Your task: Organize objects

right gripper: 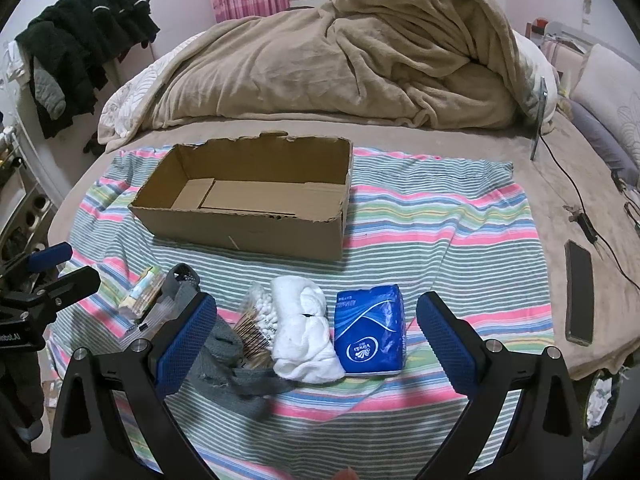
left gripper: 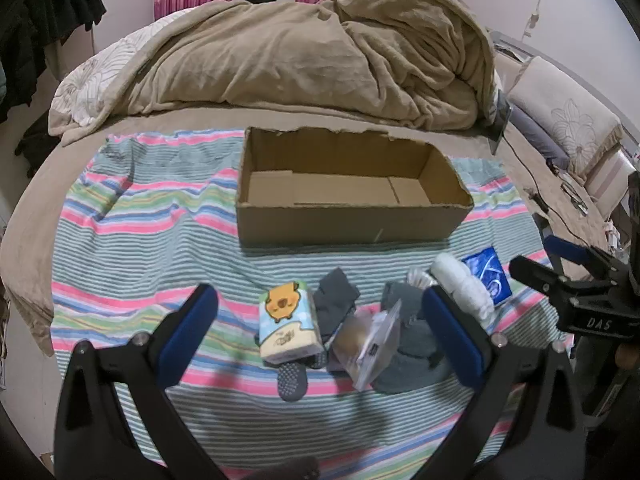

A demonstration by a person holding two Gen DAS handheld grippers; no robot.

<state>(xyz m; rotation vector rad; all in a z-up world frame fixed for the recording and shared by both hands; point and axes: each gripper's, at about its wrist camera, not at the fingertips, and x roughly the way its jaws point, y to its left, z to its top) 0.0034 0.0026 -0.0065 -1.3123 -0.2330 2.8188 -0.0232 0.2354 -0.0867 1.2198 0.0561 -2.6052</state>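
An empty open cardboard box [left gripper: 348,224] [right gripper: 248,228] stands on a striped cloth [left gripper: 152,236] [right gripper: 440,232] on the bed. In front of it lies a small pile: a tissue pack with a cartoon animal [left gripper: 289,326] [right gripper: 142,294], grey socks [left gripper: 334,300] [right gripper: 236,376], a clear plastic bag [left gripper: 374,344], a bag of cotton swabs [right gripper: 256,322], white rolled socks [left gripper: 464,284] [right gripper: 306,336] and a blue tissue pack [left gripper: 490,274] [right gripper: 372,334]. My left gripper [left gripper: 320,332] is open above the cartoon pack and clear bag. My right gripper [right gripper: 316,336] is open around the white socks and blue pack.
A crumpled beige blanket [left gripper: 320,52] [right gripper: 360,52] fills the back of the bed. A phone [right gripper: 579,298] and a cable [right gripper: 576,200] lie at the right. Dark clothes [right gripper: 84,40] hang at the left. Pillows [left gripper: 568,120] lie at the right.
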